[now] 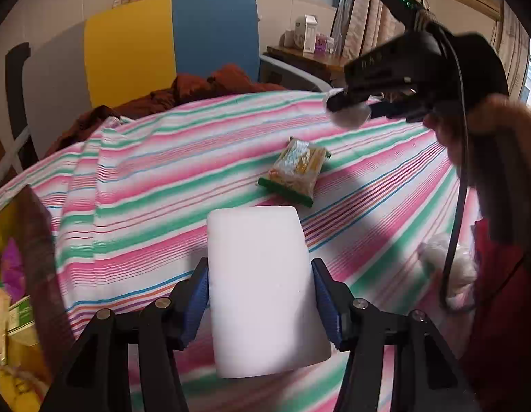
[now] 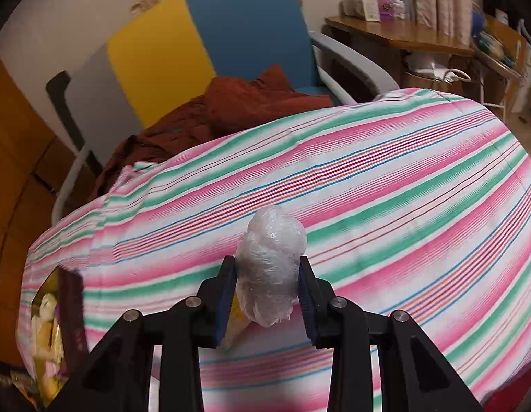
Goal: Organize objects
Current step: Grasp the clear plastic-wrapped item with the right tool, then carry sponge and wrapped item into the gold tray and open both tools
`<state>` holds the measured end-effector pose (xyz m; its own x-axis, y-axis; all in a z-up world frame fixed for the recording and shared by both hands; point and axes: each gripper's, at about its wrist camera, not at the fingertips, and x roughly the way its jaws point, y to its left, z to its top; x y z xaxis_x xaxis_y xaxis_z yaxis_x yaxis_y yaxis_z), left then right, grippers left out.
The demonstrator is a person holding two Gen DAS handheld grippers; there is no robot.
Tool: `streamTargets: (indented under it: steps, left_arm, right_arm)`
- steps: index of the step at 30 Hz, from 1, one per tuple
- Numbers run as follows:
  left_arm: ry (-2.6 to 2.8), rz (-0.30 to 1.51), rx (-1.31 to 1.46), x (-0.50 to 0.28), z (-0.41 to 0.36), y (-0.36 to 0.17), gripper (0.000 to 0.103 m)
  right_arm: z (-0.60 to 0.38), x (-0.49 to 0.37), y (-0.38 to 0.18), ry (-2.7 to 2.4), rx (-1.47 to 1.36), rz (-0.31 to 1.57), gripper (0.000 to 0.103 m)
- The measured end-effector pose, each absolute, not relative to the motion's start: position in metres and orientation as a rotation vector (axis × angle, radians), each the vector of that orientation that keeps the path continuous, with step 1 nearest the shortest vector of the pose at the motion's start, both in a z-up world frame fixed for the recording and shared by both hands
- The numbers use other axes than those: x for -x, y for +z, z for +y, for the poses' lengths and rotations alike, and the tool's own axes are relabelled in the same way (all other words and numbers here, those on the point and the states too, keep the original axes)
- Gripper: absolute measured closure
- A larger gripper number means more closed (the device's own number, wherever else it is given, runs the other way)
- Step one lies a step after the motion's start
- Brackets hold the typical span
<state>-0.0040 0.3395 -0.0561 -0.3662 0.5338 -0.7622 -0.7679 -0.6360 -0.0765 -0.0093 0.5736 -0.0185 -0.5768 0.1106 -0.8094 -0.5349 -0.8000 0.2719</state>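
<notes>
Left claw point(image 1: 260, 295) was clamped on a white foam block point(image 1: 262, 285), held above the striped cloth point(image 1: 145, 171) covering the bench. Right claw point(image 2: 268, 274) was clenched round a plastic-wrapped bundle point(image 2: 270, 261), also above the cloth; in the left view the same claw point(image 1: 347, 106) hung beyond the block, to its right. A green-edged snack packet point(image 1: 294, 171) lay flat on the cloth just beyond the block. A box of yellow items point(image 1: 11, 309) sat at the cloth's left edge. Rust-coloured fabric point(image 2: 231, 110) was heaped past the cloth's far edge against a yellow-and-blue chair point(image 2: 210, 34).
</notes>
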Motion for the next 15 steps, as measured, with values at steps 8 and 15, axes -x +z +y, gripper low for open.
streamTargets:
  steps: [8, 15]
  left_arm:
    - [2.16, 0.345, 0.942, 0.0, 0.293, -0.011, 0.045]
    - [2.247, 0.294, 0.881, -0.003, 0.254, 0.021, 0.045]
  right_arm:
    - [0.525, -0.013, -0.009, 2.469, 1.174, 0.675, 0.068]
    - [0.476, -0.021, 0.005, 2.568, 1.158, 0.615, 0.068]
